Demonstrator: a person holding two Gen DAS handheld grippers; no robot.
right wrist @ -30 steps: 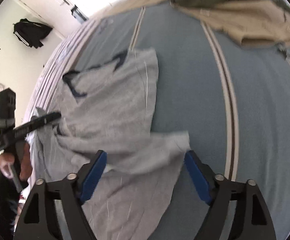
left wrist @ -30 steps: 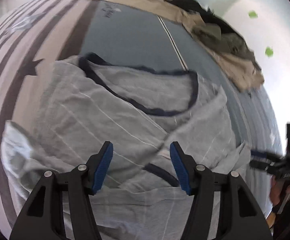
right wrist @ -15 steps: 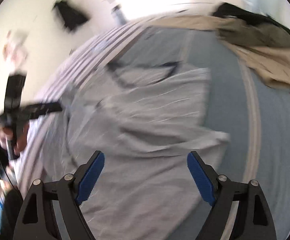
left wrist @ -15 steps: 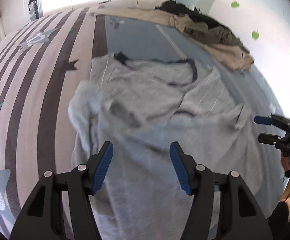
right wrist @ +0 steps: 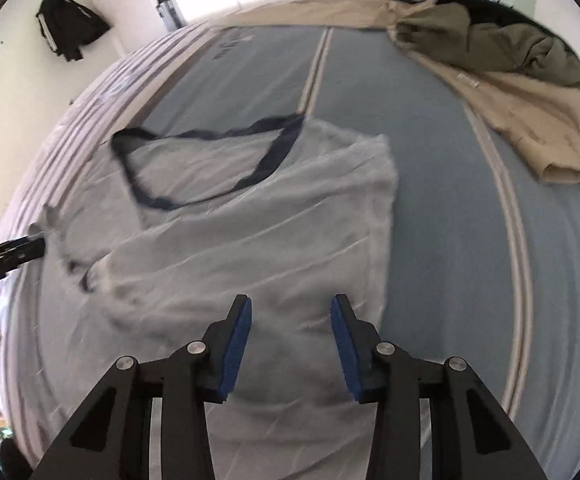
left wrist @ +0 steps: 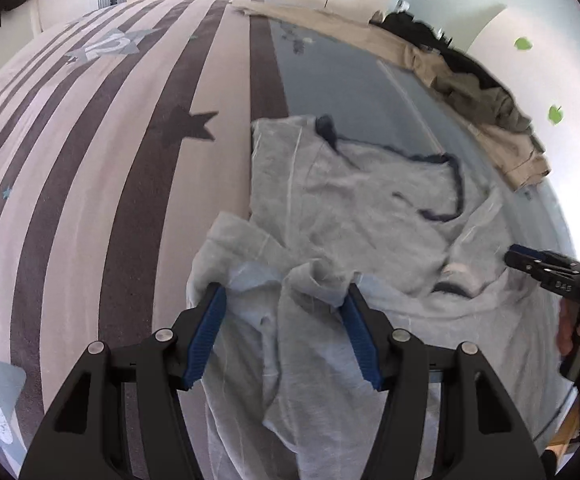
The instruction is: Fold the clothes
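Observation:
A light grey shirt [left wrist: 369, 208] with navy trim lies crumpled on the bed. In the left wrist view my left gripper [left wrist: 284, 320] stands half open at the shirt's near left corner. A bunched fold sits between its blue pads and laps over both tips. The right wrist view shows my right gripper [right wrist: 290, 336] above the shirt [right wrist: 270, 240], low on its body. Its jaws are closing, with cloth below and between them and the pads not pressing on it. The right gripper [left wrist: 513, 254] also shows at the shirt's right edge, and the left gripper [right wrist: 34, 246] at its left edge.
A heap of beige, olive and black clothes [right wrist: 509, 80] lies along the far right of the bed [left wrist: 489, 112]. The cover is brown-striped [left wrist: 110, 160] on the left and blue [right wrist: 429, 240] on the right. A black jacket [right wrist: 66, 28] hangs on the wall.
The left gripper drew back toward the near corner and the shirt bunched up in front of it. The right gripper swung over the shirt's body and its jaws narrowed.

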